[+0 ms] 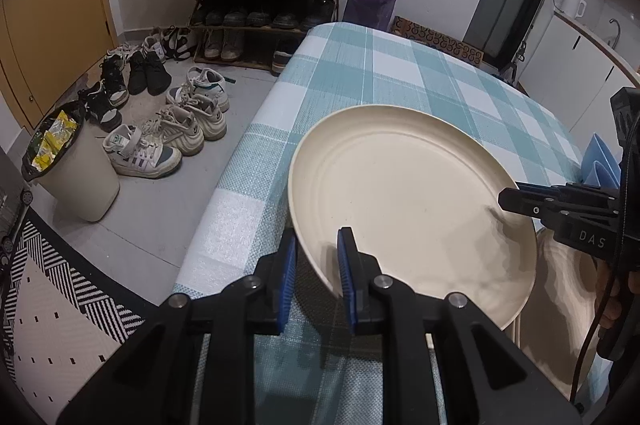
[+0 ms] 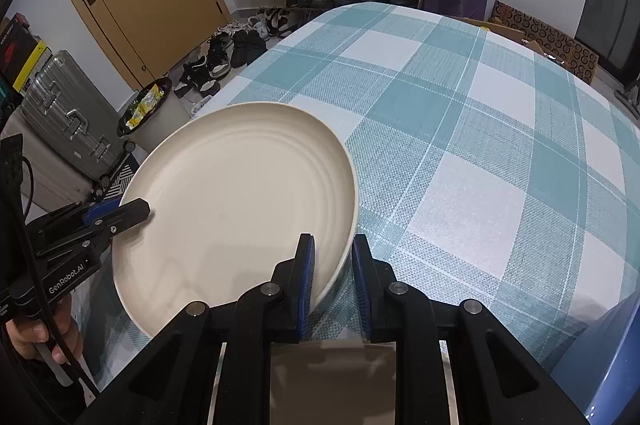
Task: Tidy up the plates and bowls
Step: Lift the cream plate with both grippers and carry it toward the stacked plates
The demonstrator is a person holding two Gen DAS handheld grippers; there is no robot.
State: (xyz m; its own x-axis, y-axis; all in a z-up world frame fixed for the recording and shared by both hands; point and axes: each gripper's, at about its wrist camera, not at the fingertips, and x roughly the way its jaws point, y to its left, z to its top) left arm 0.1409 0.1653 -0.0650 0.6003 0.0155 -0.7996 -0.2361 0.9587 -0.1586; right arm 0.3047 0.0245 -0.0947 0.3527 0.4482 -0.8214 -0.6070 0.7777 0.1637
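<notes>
Cream plate (image 1: pixel 412 201) tilted above checked tablecloth (image 1: pixel 400 73). Left wrist view: left gripper (image 1: pixel 318 257) clamped on plate rim at 7 o'clock; right gripper (image 1: pixel 516 199) grips rim at 3 o'clock (second plate (image 1: pixel 560 321) below).

Right wrist view: right gripper (image 2: pixel 332 265) pinching rim at 5 o'clock; left gripper at 9 o'clock.

plate (image 1: pixel 412 193): cream | tablecloth (image 2: pixel 480 145): teal-white plaid | gripper pads (image 1: pixel 345 265): blue

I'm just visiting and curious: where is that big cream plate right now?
The cream plate is over the near part of the checked tablecloth, gripped at opposite rims by the left claw and the right claw, with another cream dish just beneath its right side.
</notes>
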